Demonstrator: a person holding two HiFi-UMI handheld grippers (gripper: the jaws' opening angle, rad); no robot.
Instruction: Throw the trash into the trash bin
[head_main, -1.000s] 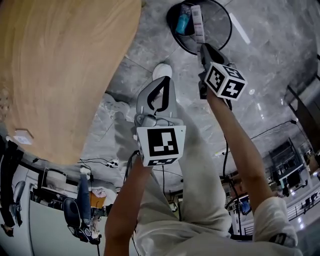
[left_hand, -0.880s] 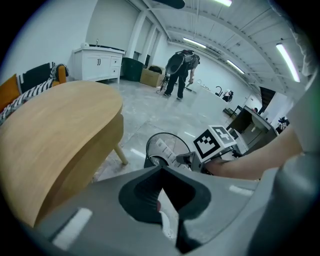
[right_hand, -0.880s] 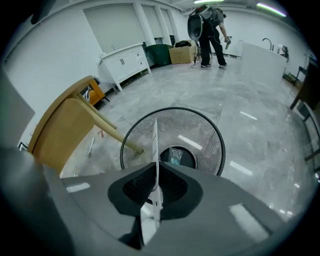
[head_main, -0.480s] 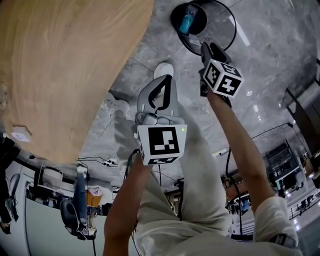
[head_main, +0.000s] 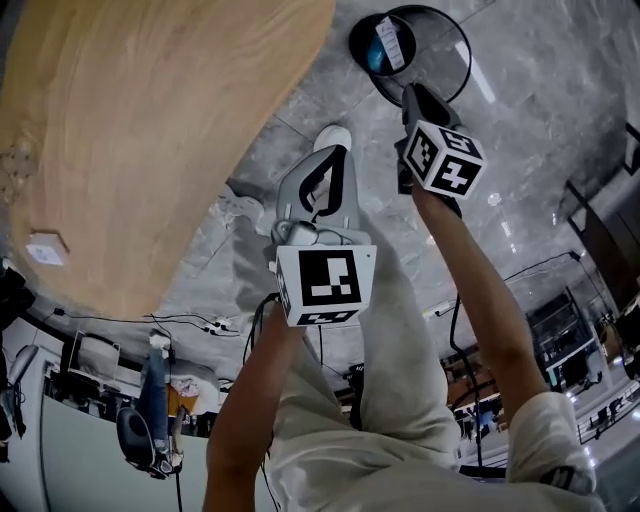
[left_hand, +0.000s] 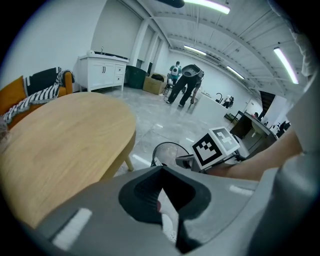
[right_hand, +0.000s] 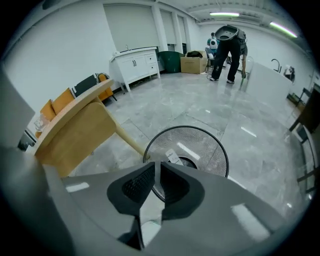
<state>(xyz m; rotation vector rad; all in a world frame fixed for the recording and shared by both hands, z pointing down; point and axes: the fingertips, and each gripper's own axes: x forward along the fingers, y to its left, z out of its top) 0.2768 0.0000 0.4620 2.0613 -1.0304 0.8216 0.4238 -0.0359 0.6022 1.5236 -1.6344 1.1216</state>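
Packet (head_main: 394, 42) dropped into bin (head_main: 452, 62); empty right gripper (right_hand: 157, 165) just narrowed to a slit; empty left gripper (left_hand: 162, 170) closed.

Your black wire-mesh trash bin (head_main: 448, 62) stands upright on the grey floor (head_main: 560, 110); inside it lie a white wrapper (head_main: 395, 30) and a blue piece of trash (head_main: 374, 56).

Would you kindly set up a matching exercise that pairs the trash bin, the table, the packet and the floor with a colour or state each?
Things:
1. trash bin
2. table
3. packet
4. floor

Descriptions:
A. light wood
B. grey, glossy stone
C. black wire mesh
D. white, lying inside the bin

Pairs: 1-C; 2-A; 3-D; 4-B
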